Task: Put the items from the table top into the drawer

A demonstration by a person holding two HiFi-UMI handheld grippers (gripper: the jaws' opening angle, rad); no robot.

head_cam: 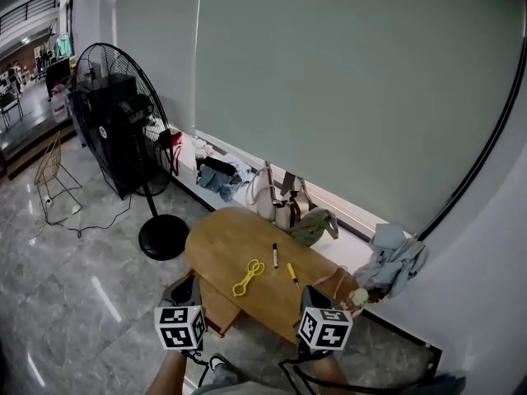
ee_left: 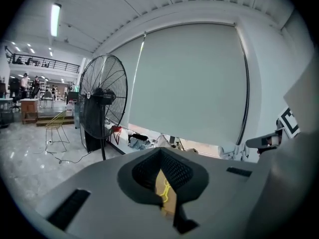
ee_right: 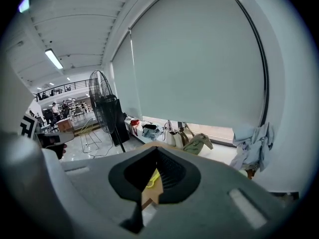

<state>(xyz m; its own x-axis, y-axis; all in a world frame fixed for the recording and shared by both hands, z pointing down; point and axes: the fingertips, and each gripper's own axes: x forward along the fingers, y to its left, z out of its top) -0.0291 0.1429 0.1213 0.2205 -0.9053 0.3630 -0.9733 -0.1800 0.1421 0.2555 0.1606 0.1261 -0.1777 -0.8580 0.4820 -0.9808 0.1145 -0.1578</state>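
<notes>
Wooden table [head_cam: 218,249], yellow looped tool [head_cam: 248,277], black marker [head_cam: 275,256]

You have no legible text, number, brand or sign in any of the three views. The left cube [head_cam: 180,327] and the right cube [head_cam: 324,329] carry black-and-white square patterns only, with no letters or digits. The fan [head_cam: 115,113] bears a small round white badge [head_cam: 104,132] at its hub; any print on it is too small to read. The black pen [head_cam: 275,256] and the yellow pen [head_cam: 292,274] on the table [head_cam: 216,245] show no readable marking.
</notes>
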